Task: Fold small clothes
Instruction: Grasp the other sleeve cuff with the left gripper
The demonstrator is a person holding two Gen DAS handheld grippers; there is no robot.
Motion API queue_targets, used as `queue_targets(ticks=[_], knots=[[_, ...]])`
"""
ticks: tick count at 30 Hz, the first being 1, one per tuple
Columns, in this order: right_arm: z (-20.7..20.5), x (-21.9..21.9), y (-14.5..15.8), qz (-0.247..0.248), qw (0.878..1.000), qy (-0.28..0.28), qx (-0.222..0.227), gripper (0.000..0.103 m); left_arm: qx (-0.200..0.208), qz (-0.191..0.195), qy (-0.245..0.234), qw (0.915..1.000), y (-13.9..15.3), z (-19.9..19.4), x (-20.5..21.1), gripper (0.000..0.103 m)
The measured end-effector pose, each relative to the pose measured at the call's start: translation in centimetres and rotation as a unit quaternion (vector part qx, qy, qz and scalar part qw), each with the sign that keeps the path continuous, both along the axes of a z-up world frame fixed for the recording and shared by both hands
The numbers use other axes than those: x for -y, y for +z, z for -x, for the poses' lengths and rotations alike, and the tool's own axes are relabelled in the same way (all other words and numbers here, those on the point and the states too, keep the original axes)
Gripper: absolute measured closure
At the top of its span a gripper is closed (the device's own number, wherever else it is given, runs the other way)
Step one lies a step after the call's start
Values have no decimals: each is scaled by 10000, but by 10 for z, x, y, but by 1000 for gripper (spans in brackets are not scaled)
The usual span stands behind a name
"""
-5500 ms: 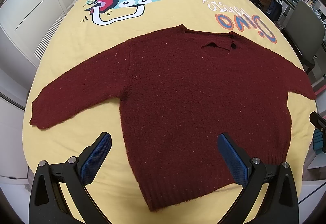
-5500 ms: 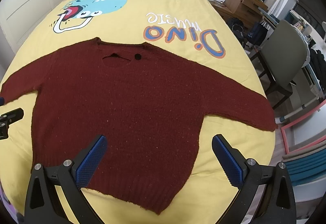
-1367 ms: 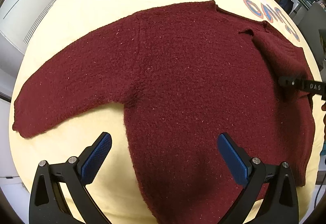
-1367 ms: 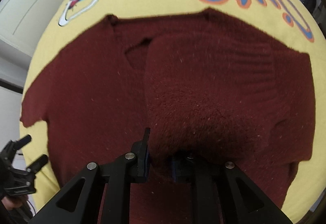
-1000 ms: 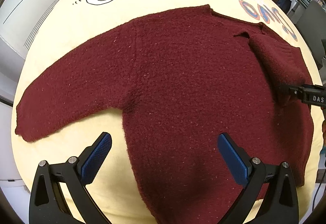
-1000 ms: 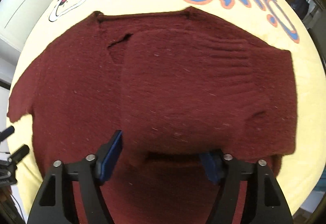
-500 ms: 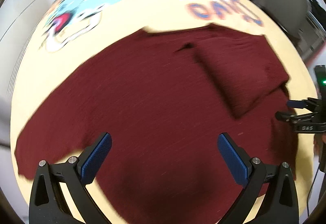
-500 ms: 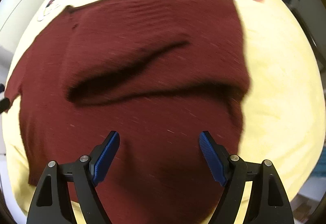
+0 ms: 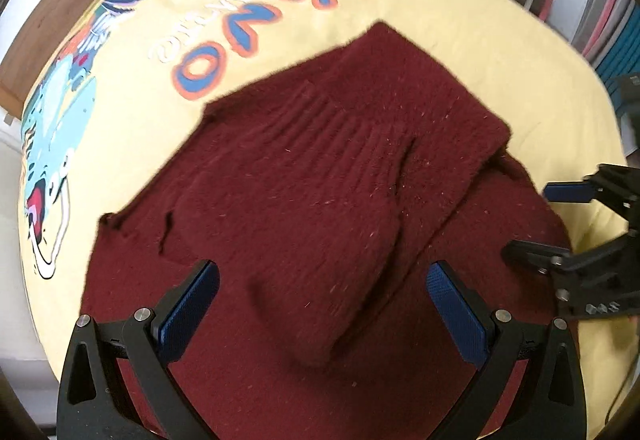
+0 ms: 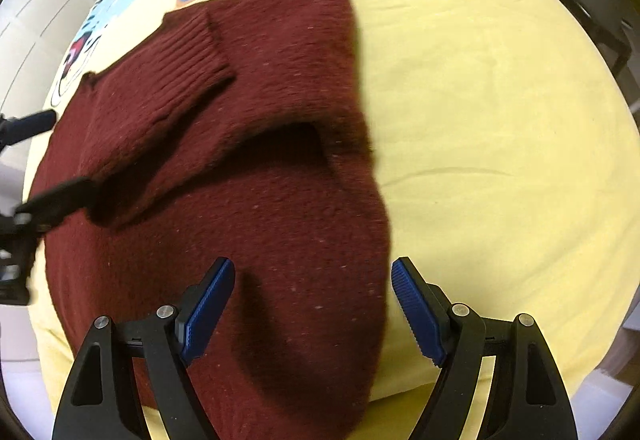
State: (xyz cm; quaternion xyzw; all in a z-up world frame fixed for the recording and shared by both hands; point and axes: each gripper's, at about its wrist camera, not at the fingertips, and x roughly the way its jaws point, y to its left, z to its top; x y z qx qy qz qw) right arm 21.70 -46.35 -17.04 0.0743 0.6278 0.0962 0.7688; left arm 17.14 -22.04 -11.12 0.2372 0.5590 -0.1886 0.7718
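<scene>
the dark red sweater [image 9: 304, 208] lies spread on the bed's yellow sheet [image 10: 500, 128], just below the printed "dino" lettering [image 9: 280, 20]. one sleeve [image 9: 360, 176] is folded in across the chest, its ribbed cuff [image 10: 188, 56] lying near the neckline, which narrows that side of the sweater to a straight edge. that looks like the first fold of the job; whether the other sleeve is in too cannot be told, since that part is out of both views.

the left gripper [image 9: 324, 304] hovers over the lower end of the folded sleeve, its blue pads wide apart with nothing between them and no cloth pinched. the right gripper [image 10: 312, 304] hangs over the sweater's side edge near the hem, jaws also standing apart and empty, one pad above the knit and the other above bare sheet. straddling the edge like that would suit a pinch on the border of the body, probably to bring it over next.

the folded sleeve has a raised hollow under it in the right wrist view, so the knit is thick and springy and may not stay flat without a press. both views are somewhat blurred.
</scene>
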Motion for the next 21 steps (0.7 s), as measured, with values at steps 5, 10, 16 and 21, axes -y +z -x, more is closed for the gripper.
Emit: queue_targets(ticks=[5,10,16,21], knots=[[6,8,-9,-151,9998,-99,-46,21,-115,-282,133,9994,-28,-21,8,6],[13,15,-10,-219,9996,-143,-48,21,-332,-320,663,9967,-39,-49,-4,63],[10,17,-9,-298,9992,-247,-69,21,-691,369,1245,9891,-31,-78,-51,90],[5,11,-5,-203,9995,-258,-14,21,-404,782,1656,9823,0,-94,-101,90]])
